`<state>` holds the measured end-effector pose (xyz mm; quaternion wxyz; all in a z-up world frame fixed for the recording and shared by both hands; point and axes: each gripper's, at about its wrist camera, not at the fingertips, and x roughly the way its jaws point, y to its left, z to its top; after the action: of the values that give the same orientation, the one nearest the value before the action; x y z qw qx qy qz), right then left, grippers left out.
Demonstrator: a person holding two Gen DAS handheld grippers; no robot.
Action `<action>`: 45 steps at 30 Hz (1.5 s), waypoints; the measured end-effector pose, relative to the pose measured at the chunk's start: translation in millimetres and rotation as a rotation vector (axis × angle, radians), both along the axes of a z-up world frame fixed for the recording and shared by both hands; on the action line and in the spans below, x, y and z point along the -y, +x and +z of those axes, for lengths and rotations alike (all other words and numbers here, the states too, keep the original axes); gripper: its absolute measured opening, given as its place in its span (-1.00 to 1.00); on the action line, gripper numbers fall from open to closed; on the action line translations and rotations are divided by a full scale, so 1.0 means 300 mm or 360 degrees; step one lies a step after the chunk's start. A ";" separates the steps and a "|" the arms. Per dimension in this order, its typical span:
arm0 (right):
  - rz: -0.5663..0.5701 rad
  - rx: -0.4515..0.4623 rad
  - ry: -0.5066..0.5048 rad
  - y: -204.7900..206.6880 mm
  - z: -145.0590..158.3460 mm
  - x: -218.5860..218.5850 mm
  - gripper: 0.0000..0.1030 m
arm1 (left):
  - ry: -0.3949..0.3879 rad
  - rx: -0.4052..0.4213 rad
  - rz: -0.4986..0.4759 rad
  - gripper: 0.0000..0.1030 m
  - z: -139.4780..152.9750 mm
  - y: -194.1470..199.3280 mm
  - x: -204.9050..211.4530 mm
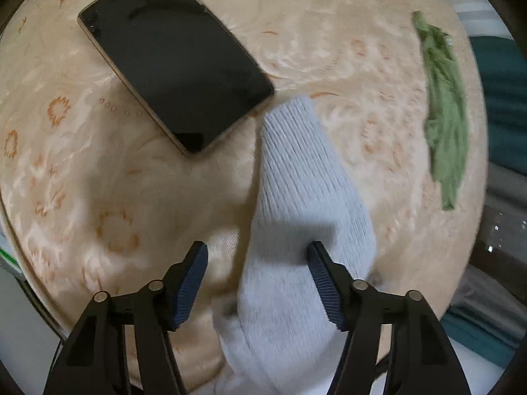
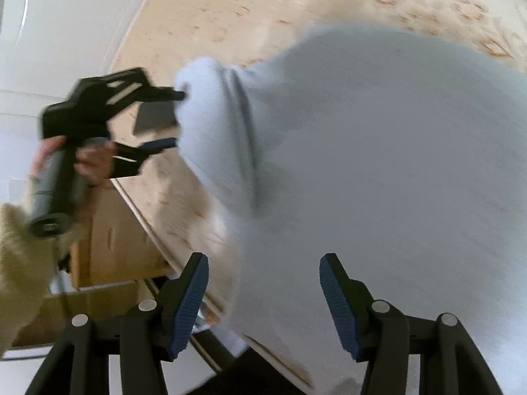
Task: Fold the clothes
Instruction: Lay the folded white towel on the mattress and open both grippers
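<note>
Pale blue-grey garment (image 2: pixel 378 164) spread on cream patterned tabletop (image 1: pixel 329 33), near part draped past table edge. Ribbed sleeve (image 1: pixel 296 171) seen between spread jaws of left gripper (image 1: pixel 260 283), pads not pressed on it. Right gripper (image 2: pixel 263 296) likewise spread above cloth, nothing pinched.

Risks judged: overhanging cloth may be dragged off edge; single layer may be missed on closing.

Phone (image 1: pixel 174 59) just beside sleeve tip, may be swept. Green cloth (image 1: pixel 444 115) well apart. Cardboard box (image 2: pixel 112 240) below edge.
</note>
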<state>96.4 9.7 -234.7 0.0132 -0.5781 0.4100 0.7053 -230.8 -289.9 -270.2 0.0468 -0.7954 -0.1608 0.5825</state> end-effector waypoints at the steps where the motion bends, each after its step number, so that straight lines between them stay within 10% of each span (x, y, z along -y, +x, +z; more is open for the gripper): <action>1: -0.0022 0.0004 -0.0008 -0.010 -0.005 0.007 0.18 | -0.0009 0.0012 0.0009 -0.19 -0.015 -0.010 -0.006; 3: -0.0081 0.0023 -0.0038 -0.028 -0.018 0.026 0.18 | 0.0027 -0.0053 0.0112 -0.74 -0.001 -0.019 -0.021; 7: -0.0229 0.0058 -0.0082 0.025 -0.014 -0.019 0.18 | 0.0122 -0.0373 0.0337 -0.83 0.136 -0.018 -0.062; 11: -0.0490 0.0061 -0.0159 0.165 -0.007 -0.130 0.20 | 0.0333 -0.0565 -0.0001 -0.83 0.362 0.109 -0.066; 16: -0.0873 0.0026 -0.0285 0.362 -0.004 -0.253 0.22 | 0.0395 -0.0700 -0.0933 -0.83 0.509 0.434 -0.294; 19: -0.1086 -0.0014 -0.0335 0.496 0.010 -0.316 0.22 | 0.0481 -0.0648 -0.1362 -0.83 0.467 0.659 -0.416; 24: -0.1355 -0.0058 -0.0388 0.703 0.006 -0.378 0.25 | 0.0547 -0.0532 -0.1650 -0.83 0.291 0.944 -0.663; 29: -0.1437 0.0035 -0.0281 0.861 -0.020 -0.429 0.39 | 0.0245 -0.0473 -0.1840 -0.82 0.050 1.060 -0.759; 35: -0.1350 0.0079 -0.0340 0.867 -0.079 -0.429 0.39 | 0.0255 -0.0487 -0.1817 -0.27 0.099 0.991 -0.665; 37: -0.1280 0.0086 -0.0346 0.833 -0.093 -0.419 0.39 | 0.0286 -0.0541 -0.1667 0.32 0.183 0.905 -0.575; 45: -0.0937 0.0243 -0.0180 0.717 -0.112 -0.411 0.50 | -0.0209 -0.0629 -0.1261 0.42 0.146 0.515 -0.325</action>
<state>311.5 133.1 -268.2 0.2155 -0.4856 0.5963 0.6018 -76.2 -192.5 -226.4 0.2456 -0.6704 0.2058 0.6693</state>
